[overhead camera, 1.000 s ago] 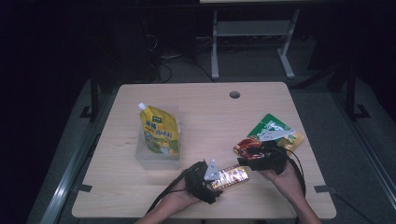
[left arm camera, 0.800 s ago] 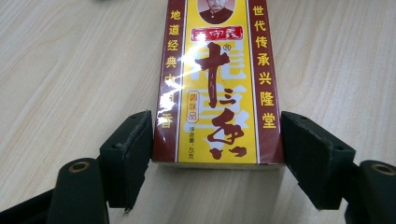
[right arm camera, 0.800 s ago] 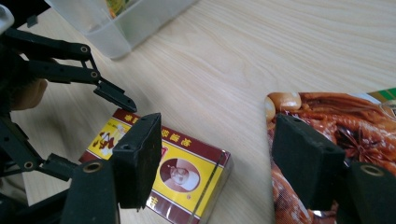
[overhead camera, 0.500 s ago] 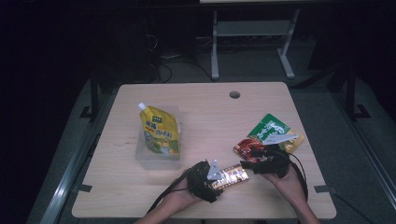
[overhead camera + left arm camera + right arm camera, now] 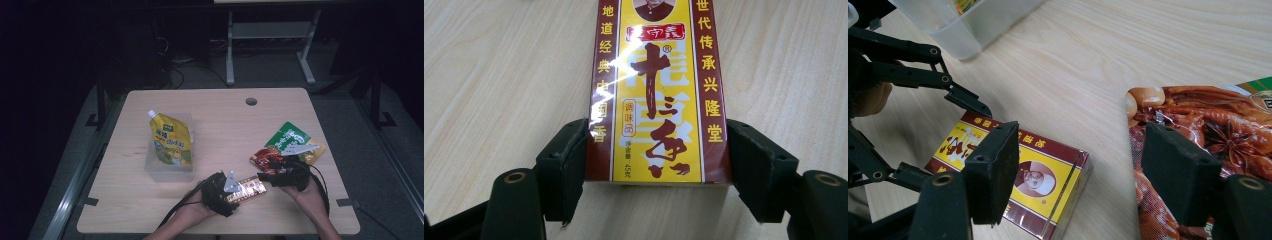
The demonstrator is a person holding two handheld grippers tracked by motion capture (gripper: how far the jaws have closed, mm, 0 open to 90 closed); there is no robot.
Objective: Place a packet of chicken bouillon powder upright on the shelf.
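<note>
A yellow-and-maroon spice box [image 5: 245, 189] was held flat on the bench [image 5: 220, 105] near the middle of its near edge, gripped across its width by the left gripper [image 5: 656, 165]. In the left gripper view both pads were seen pressed against the box's long sides at its near end. The jaws had just been closing, with the box between them.

The right gripper [image 5: 1088, 185] was seen just beyond the box's far end, its jaws spread and pinching nothing. One pad [image 5: 993, 170] hung over the box's corner, the other over a red-brown snack pouch [image 5: 1208, 125] lying just beside it towards the bench's right edge. A green pouch [image 5: 289, 137] lay partly under that one.

A clear plastic tub [image 5: 170, 170] holding a yellow spouted pouch [image 5: 171, 140] stood nearer the left edge, apart from the box.

The step appeared to be moving the box towards the tub. It would be done well if the squeeze were kept square across the sides so the glossy wrap could not slip. The box would need to be lifted level and clear of the tub's rim, and the free gripper kept off the snack pouch.
</note>
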